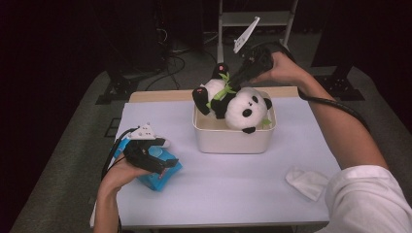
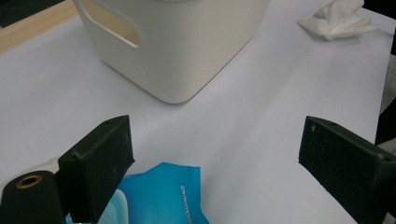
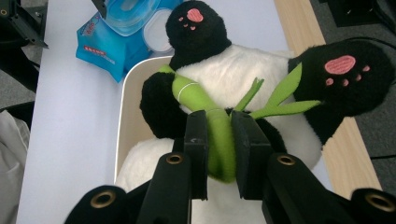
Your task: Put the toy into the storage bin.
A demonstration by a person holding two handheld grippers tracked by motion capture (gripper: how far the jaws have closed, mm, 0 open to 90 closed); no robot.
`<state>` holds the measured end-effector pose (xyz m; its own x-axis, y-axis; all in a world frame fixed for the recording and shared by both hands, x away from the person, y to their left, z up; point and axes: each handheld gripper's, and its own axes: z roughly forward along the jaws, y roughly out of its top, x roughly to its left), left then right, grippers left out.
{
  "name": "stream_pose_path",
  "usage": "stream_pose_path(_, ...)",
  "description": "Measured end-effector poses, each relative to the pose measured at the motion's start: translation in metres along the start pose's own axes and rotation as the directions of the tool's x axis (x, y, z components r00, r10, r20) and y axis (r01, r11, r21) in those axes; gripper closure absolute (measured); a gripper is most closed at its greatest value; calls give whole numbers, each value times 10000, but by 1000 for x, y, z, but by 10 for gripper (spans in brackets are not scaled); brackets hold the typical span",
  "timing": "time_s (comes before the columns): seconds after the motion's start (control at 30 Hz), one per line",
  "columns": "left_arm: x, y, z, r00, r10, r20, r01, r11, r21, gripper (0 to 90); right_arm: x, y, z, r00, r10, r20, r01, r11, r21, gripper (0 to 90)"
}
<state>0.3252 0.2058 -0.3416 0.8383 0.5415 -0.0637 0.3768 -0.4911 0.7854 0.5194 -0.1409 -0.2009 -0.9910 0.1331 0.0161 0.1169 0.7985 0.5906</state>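
Right gripper (image 3: 219, 154) pinches only the plush panda's (image 1: 238, 104) green felt bamboo stalk (image 3: 212, 126) at frame centre — the stalk could tear or slip, dropping it beside the cream plastic bin (image 1: 233, 138); left gripper (image 2: 215, 158) gapes empty.

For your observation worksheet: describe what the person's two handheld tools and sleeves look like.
Both are black. The left tool carries a grey three-cornered plate and blocky black jaws with brass-ringed holes. The right tool trails a thick black cable. A white short sleeve covers the right upper arm.

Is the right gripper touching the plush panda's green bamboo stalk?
Touching. The right gripper view shows the right gripper's black jaws pinching the green bamboo stalk of the black-and-white plush panda.
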Motion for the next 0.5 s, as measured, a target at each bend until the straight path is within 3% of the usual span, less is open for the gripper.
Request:
stream_pose_path(0.3,1,1,2,10000,-28,31,27,10000,54,89,2,0,9,9990,-39,-441,40,10000,43,767)
stream_pose_path(0.5,1,3,2,10000,32,73,-32,10000,-22,88,3,1,15,9990,-24,-455,34,9998,200,767)
